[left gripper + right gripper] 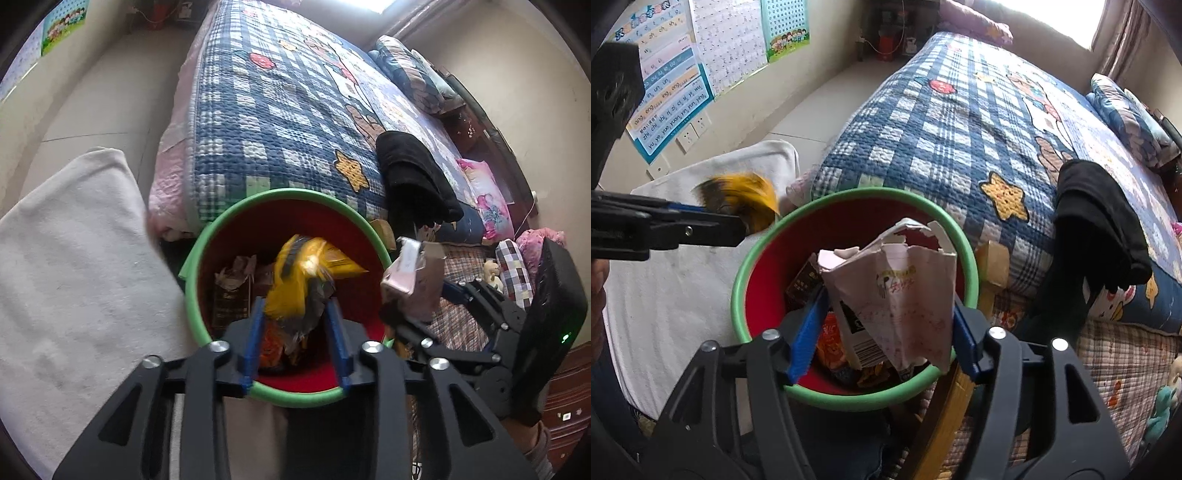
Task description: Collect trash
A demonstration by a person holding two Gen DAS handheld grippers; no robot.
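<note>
Crinkly yellow wrapper (314, 273) and torn pink carton (905, 291) gripped above round bin (971, 266)

Quilted bed (960, 122), black garment (1100, 221) atop, seemingly.

The bin (964, 254) is red inside with a green rim. The quilt (960, 122) is blue-and-white check with a yellow star. One blurred wrapper (314, 269) looks yellow; the torn carton (905, 295) is pale pink.
</note>
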